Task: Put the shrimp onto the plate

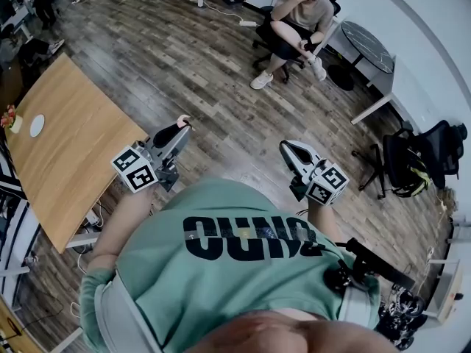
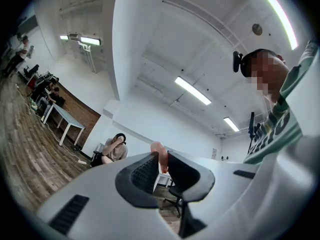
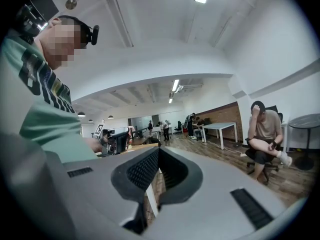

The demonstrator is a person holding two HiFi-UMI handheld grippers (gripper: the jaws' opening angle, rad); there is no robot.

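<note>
- Left pads: clamped on the shrimp. The pink body is pinched at the jaw tips and its curled end sticks out above them.
- Left gripper: jaws held slightly apart by the shrimp. It is up in the air, aimed across the room toward the seated person.
- Head view: the left gripper is left of centre, with the shrimp a pink speck at its tip, over the floor just off the table's right edge.
- Right pads: closed against each other at the tips, nothing between them.
- Right gripper: empty and held level. In the head view the right gripper is right of centre, well apart from the left one, also over the floor.
- Plate: small, white, nothing on it. It sits on the wooden table at the left of the frame, well apart from the shrimp.
- A small red-orange item is just beside the plate at the frame's left edge, too small to identify.
- Wood-plank floor fills the centre of the head view.
- The seated person is on an office chair at upper right, with a round dark table just to the right.
</note>
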